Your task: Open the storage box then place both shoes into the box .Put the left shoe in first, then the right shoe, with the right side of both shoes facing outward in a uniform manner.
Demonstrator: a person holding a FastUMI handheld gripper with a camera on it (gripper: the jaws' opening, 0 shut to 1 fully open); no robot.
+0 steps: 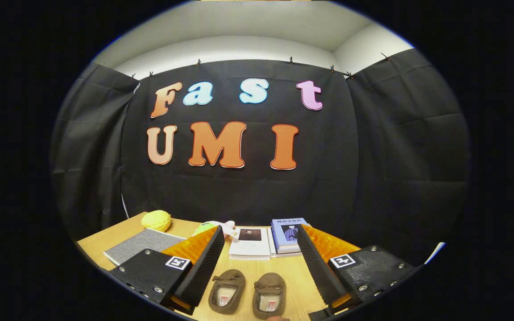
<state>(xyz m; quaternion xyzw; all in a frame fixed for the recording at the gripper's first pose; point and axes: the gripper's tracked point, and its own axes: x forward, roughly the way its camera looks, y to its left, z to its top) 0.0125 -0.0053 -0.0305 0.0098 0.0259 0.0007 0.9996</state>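
Observation:
Two small brown slippers lie side by side on the wooden table, toes pointing away from me. The left slipper and the right slipper both lie between my fingers, close to their base. My gripper is open, raised above the table, with its fingers spread wide and nothing held. A grey flat box lies to the left, partly behind my left finger.
Beyond the fingers lie a white book and a stack of blue books. A yellow plush toy sits at the far left, and a pale plush toy peeks out by the left fingertip. The black cloth wall closes the back.

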